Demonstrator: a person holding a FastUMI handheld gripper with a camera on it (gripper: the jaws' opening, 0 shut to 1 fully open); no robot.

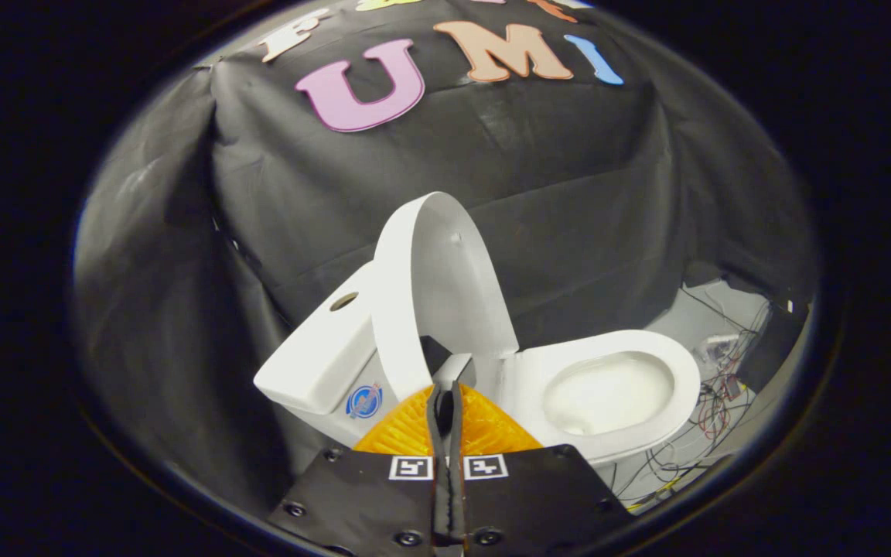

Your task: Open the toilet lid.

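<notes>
A white toilet stands just ahead of me. Its lid (439,286) is raised and stands nearly upright, its inner face toward the bowl (608,393) and its back toward the tank (320,357). The seat ring (681,370) lies flat on the bowl. My gripper (446,387) is shut, its fingers pressed together with nothing visible between them. The fingertips sit low beside the hinge end of the lid, just right of the lid's lower edge. I cannot tell whether they touch it.
Black cloth walls close in the booth behind and to the left of the toilet. A tangle of wires (716,391) lies on the pale floor to the right of the bowl, with small boxes (712,344) among them.
</notes>
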